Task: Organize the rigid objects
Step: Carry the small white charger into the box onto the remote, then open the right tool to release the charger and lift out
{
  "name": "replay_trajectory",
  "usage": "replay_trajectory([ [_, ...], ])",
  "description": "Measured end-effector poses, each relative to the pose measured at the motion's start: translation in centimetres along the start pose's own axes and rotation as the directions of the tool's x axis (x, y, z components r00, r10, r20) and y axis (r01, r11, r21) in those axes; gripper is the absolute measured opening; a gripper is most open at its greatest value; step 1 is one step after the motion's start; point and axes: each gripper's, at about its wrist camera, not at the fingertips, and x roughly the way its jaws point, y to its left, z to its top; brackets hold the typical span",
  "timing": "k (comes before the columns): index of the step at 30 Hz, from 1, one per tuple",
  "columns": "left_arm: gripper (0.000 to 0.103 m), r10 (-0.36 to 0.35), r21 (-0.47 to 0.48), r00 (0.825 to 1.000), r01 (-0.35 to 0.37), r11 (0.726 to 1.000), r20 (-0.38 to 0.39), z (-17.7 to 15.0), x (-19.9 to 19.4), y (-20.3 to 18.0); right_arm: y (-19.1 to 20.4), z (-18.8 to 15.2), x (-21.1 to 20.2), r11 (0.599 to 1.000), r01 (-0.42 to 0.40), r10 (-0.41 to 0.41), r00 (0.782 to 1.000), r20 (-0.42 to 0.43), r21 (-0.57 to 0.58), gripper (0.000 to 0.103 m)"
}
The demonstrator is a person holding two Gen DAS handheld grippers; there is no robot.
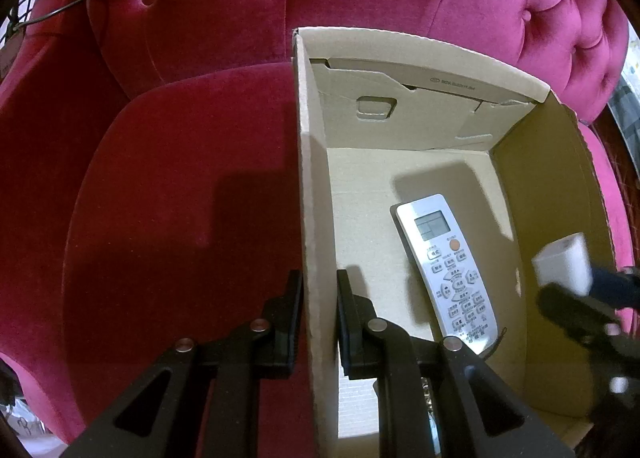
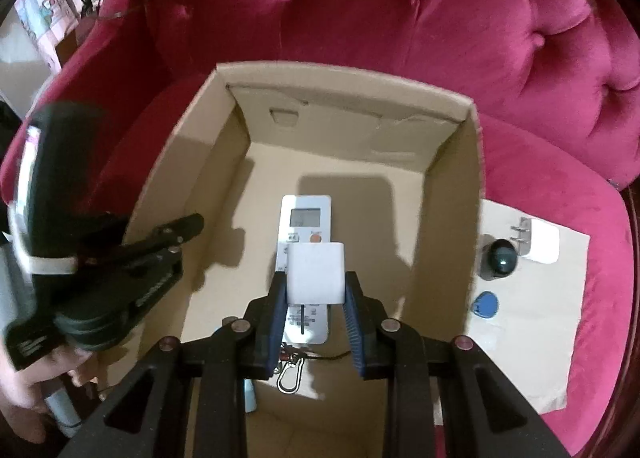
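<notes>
Your left wrist camera is looking steeply down, close over cardboard box [image 1: 306, 177] wall; your right is looking down, box centre. Both are sharing remote [image 1: 448, 270], sofa [image 2: 400, 17].

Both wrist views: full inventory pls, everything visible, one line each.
armchair: 1, crimson tufted velvet, under and behind everything
cardboard box: 1, tan, open top, on the seat
remote control: 1, white with orange button, flat on the box floor
white block: 1, white, held above the remote
carabiner clip: 1, silver, box floor, near end of the remote
paper sheet: 1, tan, on the seat right of the box
dark round object: 1, black, on the sheet
blue tag: 1, blue, on the sheet
white pad with metal hooks: 1, sheet's far corner
left gripper: black fingers clamped on the box's left wall
right gripper: blue-padded fingers shut on the white block
hand: 1, holding the left gripper's handle
</notes>
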Motion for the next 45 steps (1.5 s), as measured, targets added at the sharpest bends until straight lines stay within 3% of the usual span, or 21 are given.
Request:
replay_trajectory([
  [11, 0.017, -0.004, 0.001, 1.0, 0.004, 1.0, -0.001, 0.0, -0.1, 0.1, 0.2, 0.7, 5.0, 1.0, 0.006, -0.005, 0.997, -0.081, 0.012, 0.029],
  [24, 0.017, -0.004, 0.003, 1.0, 0.004, 1.0, -0.001, 0.0, -0.2, 0.0, 0.5, 1.2, 6.3, 1.0, -0.007, 0.007, 0.995, -0.101, 0.005, 0.03],
  [31, 0.017, -0.004, 0.003, 1.0, 0.004, 1.0, -0.001, 0.0, -0.2, 0.1, 0.2, 1.2, 5.1, 1.0, -0.013, 0.014, 0.998, -0.064, 0.016, 0.048],
  [38, 0.017, -0.002, 0.005, 1.0, 0.002, 1.0, -0.002, 0.0, -0.2, 0.0, 0.4, 1.5, 2.8, 1.0, 0.0, 0.0, 1.0, -0.011, -0.001, 0.056],
  [40, 0.017, 0.0, 0.007, 1.0, 0.0, 1.0, -0.003, 0.1, -0.2, -0.1, 0.5, 1.6, 2.1, 1.0, 0.015, -0.015, 1.0, 0.009, -0.014, 0.065],
  [45, 0.016, 0.001, 0.007, 1.0, -0.001, 1.0, -0.003, 0.1, -0.2, -0.2, 0.0, 1.9, 0.8, 1.0, 0.018, -0.018, 0.999, 0.037, 0.007, 0.071],
])
